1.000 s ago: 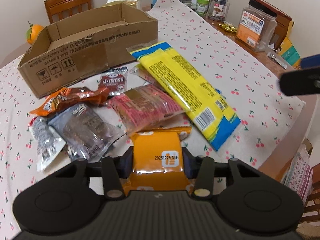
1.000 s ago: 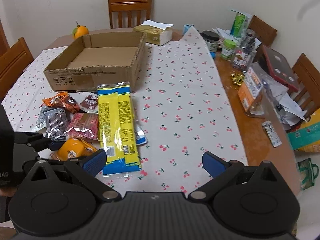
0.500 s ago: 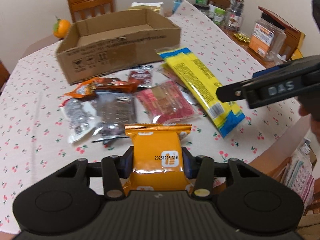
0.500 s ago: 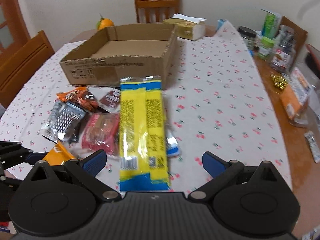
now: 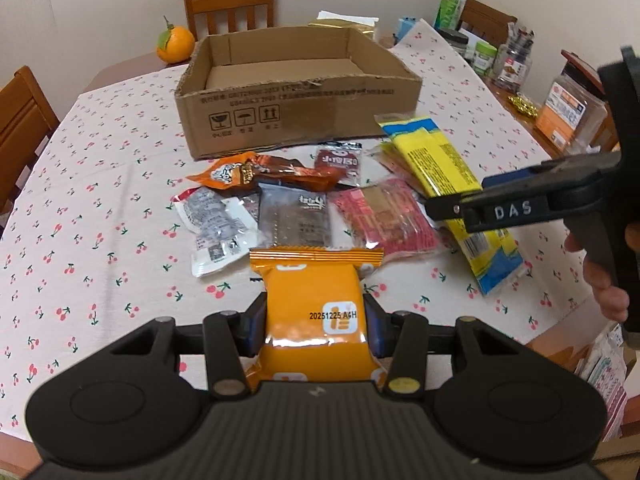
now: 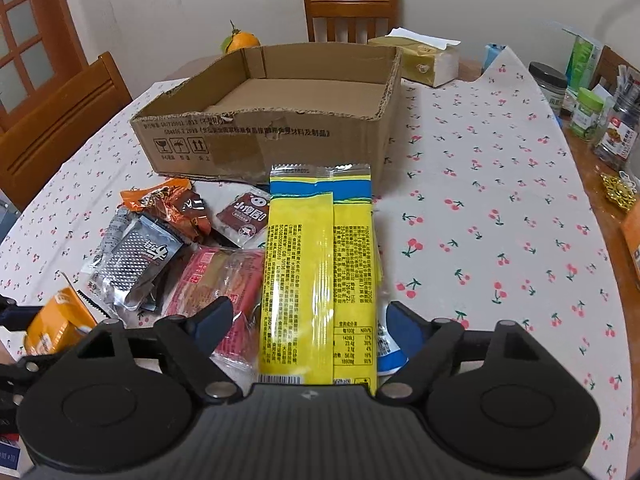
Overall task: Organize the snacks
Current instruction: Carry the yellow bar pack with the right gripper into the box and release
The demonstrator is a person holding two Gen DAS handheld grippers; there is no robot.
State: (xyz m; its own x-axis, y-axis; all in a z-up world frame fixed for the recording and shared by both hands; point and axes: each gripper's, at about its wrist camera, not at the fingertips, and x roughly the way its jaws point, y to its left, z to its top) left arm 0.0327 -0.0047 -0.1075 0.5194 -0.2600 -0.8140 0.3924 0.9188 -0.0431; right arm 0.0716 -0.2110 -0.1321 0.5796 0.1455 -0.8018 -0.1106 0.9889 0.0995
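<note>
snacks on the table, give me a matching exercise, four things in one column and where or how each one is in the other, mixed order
Things:
1. orange packet
2. long yellow packet
3. cardboard box
4. orange fruit

States:
A. on the table behind the box, by a chair
B. between the open fingers of the right gripper, not gripped
C. clamped in the left gripper
D. open, nothing visible inside, beyond the pile

Pairs: 1-C, 2-B, 3-D, 4-A

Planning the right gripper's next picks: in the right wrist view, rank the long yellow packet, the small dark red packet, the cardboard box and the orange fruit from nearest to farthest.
1. Long yellow packet, between the right gripper's open fingers.
2. Small dark red packet, ahead, slightly left.
3. Cardboard box, behind the snacks.
4. Orange fruit, beyond the box, far left.
</note>
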